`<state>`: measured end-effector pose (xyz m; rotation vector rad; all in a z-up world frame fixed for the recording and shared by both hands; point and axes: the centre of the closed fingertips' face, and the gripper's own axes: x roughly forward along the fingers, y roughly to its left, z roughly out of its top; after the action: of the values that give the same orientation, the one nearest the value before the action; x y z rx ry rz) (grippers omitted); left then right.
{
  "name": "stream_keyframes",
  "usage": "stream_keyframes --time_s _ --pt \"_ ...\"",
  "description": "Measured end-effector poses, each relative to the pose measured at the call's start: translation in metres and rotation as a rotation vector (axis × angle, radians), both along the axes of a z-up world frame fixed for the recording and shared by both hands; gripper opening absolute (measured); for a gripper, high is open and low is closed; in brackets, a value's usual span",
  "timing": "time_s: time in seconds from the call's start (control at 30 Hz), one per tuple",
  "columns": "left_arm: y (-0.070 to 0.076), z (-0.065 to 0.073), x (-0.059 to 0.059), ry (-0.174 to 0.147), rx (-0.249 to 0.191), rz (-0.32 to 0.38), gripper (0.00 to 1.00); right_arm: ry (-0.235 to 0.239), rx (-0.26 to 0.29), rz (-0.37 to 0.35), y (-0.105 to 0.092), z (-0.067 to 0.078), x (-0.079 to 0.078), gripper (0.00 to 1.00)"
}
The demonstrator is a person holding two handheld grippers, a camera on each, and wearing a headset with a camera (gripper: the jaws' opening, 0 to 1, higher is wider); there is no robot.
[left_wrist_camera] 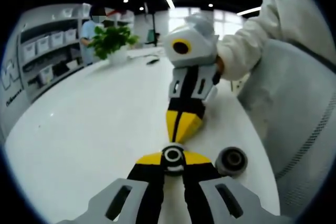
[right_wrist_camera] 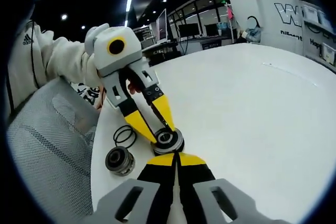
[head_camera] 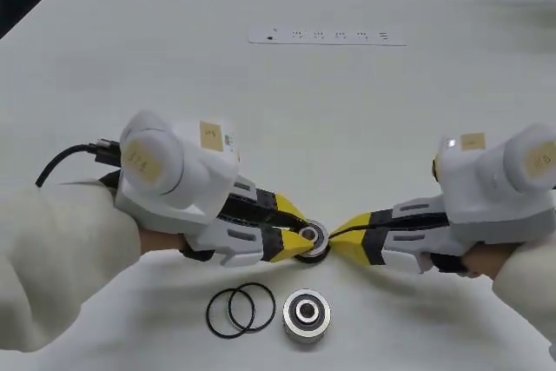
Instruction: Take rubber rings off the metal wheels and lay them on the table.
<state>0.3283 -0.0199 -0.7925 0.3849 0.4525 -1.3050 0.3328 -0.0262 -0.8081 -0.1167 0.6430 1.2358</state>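
A metal wheel (head_camera: 313,237) is held just above the white table (head_camera: 287,110), with my left gripper (head_camera: 306,240) shut on it from the left. In the left gripper view the wheel (left_wrist_camera: 173,156) sits between the yellow tips. My right gripper (head_camera: 335,234) comes in from the right with its tips together against the wheel's rim (right_wrist_camera: 168,140). I cannot tell whether it pinches a ring. Two black rubber rings (head_camera: 241,308) lie overlapping on the table in front. A second wheel (head_camera: 307,314) lies flat beside them.
A white power strip (head_camera: 328,37) lies far back on the table. A black cable (head_camera: 61,162) trails off behind my left gripper. A potted plant (left_wrist_camera: 113,38) stands at the table's far end, with shelves and a person (left_wrist_camera: 94,27) beyond.
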Motion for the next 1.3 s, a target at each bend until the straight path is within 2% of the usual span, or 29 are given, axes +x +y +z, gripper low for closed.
stream_keyframes --time_s 0.13,0.2,0.3,0.4,0.5,0.93,1.3 --pt "0.000 0.000 0.000 -0.004 0.000 -0.001 0.13 0.079 0.054 -0.050 -0.001 0.002 0.002 0.00" --pt "0.000 0.000 -0.001 -0.004 -0.002 0.000 0.13 0.148 0.098 -0.095 -0.002 0.002 0.002 0.00" --pt "0.000 0.000 -0.001 -0.005 -0.004 0.003 0.13 0.216 0.156 -0.142 -0.003 0.004 0.004 0.00" --pt "0.000 0.001 -0.001 -0.006 -0.005 0.004 0.13 0.284 0.229 -0.181 -0.001 0.011 0.003 0.00" --pt "-0.001 0.001 -0.002 -0.008 -0.006 0.004 0.13 0.260 0.208 -0.170 -0.001 0.010 0.002 0.00" --pt "-0.001 0.001 -0.003 -0.015 -0.004 -0.005 0.13 0.245 0.190 -0.163 0.006 0.019 -0.006 0.00" --pt "-0.001 0.001 -0.003 -0.019 -0.002 -0.007 0.13 0.223 0.183 -0.143 0.007 0.020 -0.007 0.00"
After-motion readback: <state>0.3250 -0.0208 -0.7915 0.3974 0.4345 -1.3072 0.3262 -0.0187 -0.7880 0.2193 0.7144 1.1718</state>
